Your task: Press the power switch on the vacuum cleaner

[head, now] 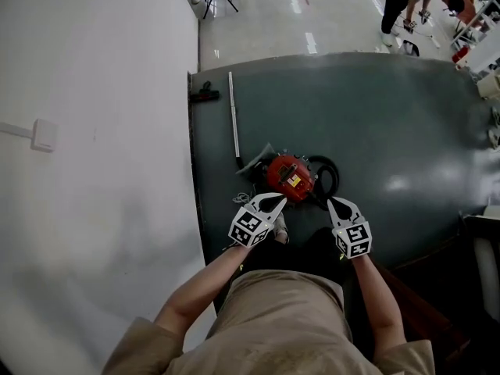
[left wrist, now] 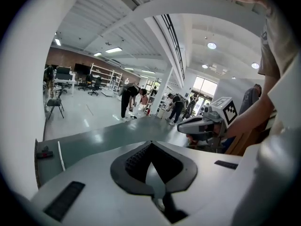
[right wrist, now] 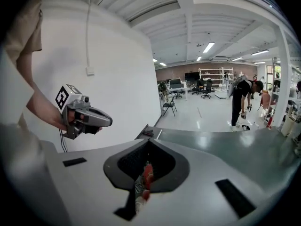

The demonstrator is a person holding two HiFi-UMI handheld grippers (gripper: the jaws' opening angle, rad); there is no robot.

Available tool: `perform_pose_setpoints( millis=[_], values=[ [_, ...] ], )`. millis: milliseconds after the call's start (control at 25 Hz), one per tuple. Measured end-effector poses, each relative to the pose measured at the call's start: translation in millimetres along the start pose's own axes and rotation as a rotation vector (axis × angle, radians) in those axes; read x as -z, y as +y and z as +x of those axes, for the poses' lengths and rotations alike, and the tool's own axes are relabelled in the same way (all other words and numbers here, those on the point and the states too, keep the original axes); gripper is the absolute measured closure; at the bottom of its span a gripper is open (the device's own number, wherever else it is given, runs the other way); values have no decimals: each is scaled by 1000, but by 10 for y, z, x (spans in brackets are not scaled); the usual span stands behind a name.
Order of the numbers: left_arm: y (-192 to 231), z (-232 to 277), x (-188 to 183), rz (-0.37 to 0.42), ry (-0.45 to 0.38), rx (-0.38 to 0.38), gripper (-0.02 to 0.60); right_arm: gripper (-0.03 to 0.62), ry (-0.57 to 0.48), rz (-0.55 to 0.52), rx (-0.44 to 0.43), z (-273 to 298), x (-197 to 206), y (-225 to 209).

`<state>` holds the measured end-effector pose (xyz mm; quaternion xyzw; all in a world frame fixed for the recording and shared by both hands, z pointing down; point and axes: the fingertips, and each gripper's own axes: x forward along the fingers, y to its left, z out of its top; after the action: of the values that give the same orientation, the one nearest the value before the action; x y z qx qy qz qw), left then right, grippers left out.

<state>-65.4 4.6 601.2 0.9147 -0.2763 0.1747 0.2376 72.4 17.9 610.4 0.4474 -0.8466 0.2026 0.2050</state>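
The red vacuum cleaner (head: 291,176) sits on a dark green floor mat (head: 391,116), with a yellow label on top and a black hose (head: 329,175) coiled at its right. I cannot make out its power switch. My left gripper (head: 273,199) hovers just in front of the cleaner's near left side, jaws shut and empty. My right gripper (head: 334,202) hangs at the near right by the hose, also shut and empty. In the right gripper view a sliver of the red cleaner (right wrist: 147,172) shows through the gap behind the shut jaws (right wrist: 146,142).
A metal wand tube (head: 233,119) lies on the mat beyond the cleaner, with a black floor brush (head: 205,94) near the mat's far left corner. A white wall (head: 94,131) runs along the left. People (head: 406,2) stand far off on the shiny floor.
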Motion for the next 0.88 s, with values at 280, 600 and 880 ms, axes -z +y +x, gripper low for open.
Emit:
perform_pose_setpoints(
  millis=[280,600,880],
  values=[
    [289,460,405,-53,75,32,577,585,71,-58,-1,666,514,-276],
    [744,1274,1291,-129,185,-45,577,585,200,-75,-5,1619,1474,-599],
    [970,1725,1975,-187,258,-57,577,585,341,-129,-29,2222,2430,-699]
  ],
)
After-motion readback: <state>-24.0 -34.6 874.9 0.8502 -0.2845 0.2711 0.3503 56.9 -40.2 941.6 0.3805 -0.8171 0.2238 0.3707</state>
